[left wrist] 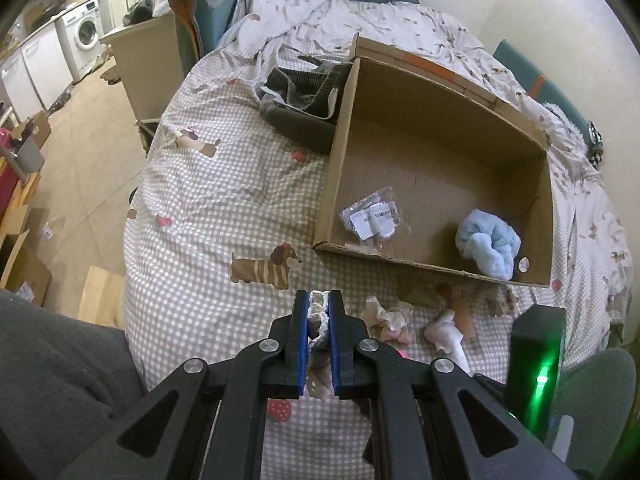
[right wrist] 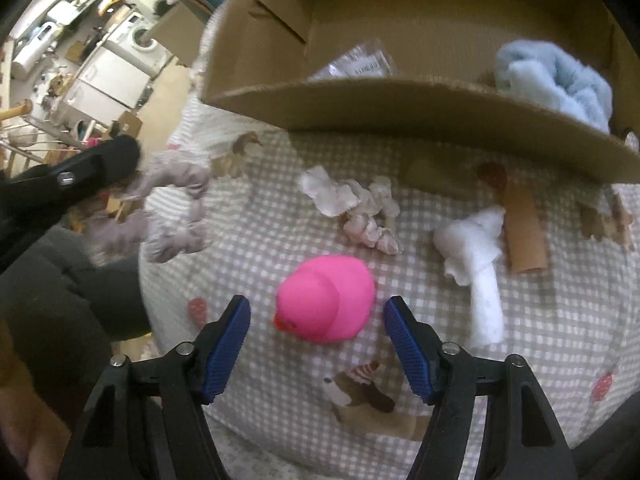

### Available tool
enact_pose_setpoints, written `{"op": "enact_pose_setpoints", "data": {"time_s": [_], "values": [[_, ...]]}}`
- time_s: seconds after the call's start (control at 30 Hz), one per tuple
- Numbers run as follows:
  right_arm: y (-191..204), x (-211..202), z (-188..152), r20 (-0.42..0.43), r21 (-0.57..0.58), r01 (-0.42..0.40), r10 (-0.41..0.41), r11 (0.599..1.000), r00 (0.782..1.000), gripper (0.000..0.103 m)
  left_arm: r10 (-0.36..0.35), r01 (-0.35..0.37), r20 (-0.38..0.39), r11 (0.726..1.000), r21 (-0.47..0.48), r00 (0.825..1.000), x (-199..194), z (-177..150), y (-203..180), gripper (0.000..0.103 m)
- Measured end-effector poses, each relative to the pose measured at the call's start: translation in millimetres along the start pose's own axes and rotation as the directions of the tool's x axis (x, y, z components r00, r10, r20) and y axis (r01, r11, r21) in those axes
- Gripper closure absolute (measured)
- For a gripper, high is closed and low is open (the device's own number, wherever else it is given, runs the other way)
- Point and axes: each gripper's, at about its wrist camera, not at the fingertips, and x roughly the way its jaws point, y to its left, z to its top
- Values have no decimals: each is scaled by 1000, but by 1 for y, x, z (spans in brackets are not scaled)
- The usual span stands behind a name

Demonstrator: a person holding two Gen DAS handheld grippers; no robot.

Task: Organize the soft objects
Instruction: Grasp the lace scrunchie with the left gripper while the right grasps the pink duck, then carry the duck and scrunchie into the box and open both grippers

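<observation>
Between the fingers of the left gripper [left wrist: 319,332] sits a pale grey scrunchie [right wrist: 176,216], the blue pads pinched tight on a fold of it; in the right wrist view its loop hangs free below that gripper, lifted clear of the checked bedspread [left wrist: 224,200], which suggests it is being carried toward the box. Beside it, the right gripper [right wrist: 318,344] points down at a pink rubber duck [right wrist: 328,300] with its fingers spread apart. The duck lies just ahead of the tips, not yet between the pads, and nothing touches it, so this looks like a lining-up for the next pick.

Just past the duck, a crumpled cream scrunchie [right wrist: 360,208] and a white fleecy piece [right wrist: 476,248] lie loose on the bedspread, beyond and to the right of the right fingertips, waiting their turn.

Farther ahead of both grippers stands the open cardboard box [left wrist: 436,268], its low near wall facing the loose pieces, which makes dropping things in easy. Inside rest a light blue fluffy cloth [left wrist: 490,244] near the right corner and a clear plastic packet [left wrist: 372,216] to the left. The packet bears a white barcode label, but its print is too small to read. No other writing is legible.
</observation>
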Motion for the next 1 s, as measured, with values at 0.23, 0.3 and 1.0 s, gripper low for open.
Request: {"op": "enact_pose_setpoints", "data": {"time_s": [0.23, 0.3, 1.0], "values": [[0, -2, 2, 10, -17, 10, -10, 1000, 1000, 53, -4, 4, -4, 1000, 10, 1000, 1, 0, -3, 94], [1, -8, 1, 13, -25, -1, 1, 1000, 1000, 54, -7, 7, -4, 1000, 14, 1000, 1, 0, -4, 94], [-74, -119, -7, 282, 60, -202, 177, 978, 943, 54, -96, 92, -35, 989, -120, 995, 12, 3, 16, 95]]}}
